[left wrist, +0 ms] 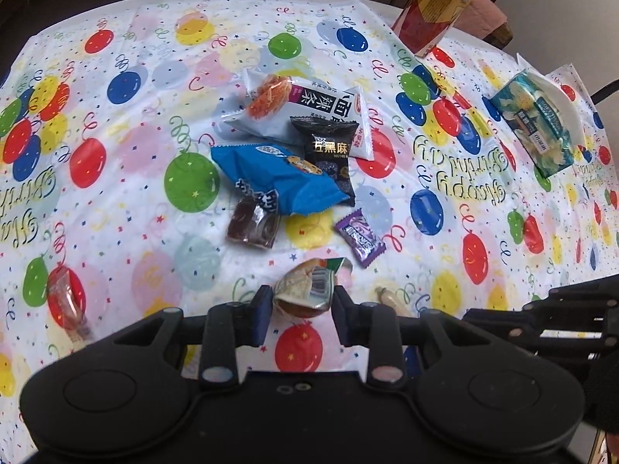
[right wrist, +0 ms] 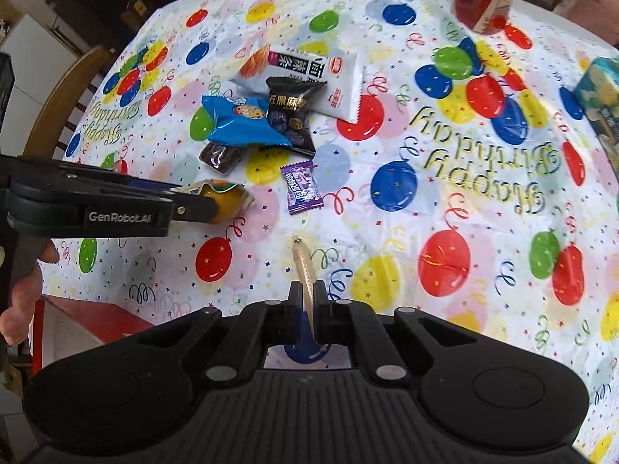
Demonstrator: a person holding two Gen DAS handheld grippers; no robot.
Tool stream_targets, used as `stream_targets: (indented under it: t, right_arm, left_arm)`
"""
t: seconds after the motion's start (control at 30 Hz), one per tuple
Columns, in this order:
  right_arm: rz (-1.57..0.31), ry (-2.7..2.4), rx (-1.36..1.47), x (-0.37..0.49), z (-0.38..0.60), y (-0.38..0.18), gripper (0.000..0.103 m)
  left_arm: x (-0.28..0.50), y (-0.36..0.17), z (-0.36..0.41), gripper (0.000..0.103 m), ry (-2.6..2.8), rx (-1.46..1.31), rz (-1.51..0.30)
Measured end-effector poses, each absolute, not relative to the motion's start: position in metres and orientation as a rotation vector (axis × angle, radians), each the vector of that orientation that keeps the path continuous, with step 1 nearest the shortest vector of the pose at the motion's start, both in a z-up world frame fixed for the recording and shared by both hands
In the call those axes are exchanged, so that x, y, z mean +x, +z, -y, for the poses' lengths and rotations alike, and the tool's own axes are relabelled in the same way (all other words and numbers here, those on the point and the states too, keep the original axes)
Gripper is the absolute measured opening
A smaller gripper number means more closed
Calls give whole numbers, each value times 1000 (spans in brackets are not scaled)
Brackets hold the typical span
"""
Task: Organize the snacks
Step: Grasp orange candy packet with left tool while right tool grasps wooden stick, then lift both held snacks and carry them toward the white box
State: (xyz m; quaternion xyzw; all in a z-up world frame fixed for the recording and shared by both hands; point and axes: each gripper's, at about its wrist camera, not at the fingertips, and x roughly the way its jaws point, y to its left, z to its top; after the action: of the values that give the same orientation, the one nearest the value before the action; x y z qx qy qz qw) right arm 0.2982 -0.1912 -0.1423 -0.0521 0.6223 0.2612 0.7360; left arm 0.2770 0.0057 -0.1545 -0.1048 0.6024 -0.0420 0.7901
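Jaws of the left gripper pinch a jelly cup above the tabletop; right gripper jaws are pressed on a thin pale stick snack. Beyond them a purple candy lies alone, near the pile: blue pack, black pack, white pack.

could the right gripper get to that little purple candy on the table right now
Probably not yet. The path to the purple candy looks free, with bare tablecloth between, but the right gripper is shut on a thin pale packet and would have to drop it first.
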Motion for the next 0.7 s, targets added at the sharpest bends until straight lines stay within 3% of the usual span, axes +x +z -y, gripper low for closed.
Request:
stream_targets:
  t: [0.7]
  right_arm:
    - [-1474, 610, -258, 312, 154, -190, 8]
  left_arm:
    - [265, -158, -18, 29, -78, -256, -1302]
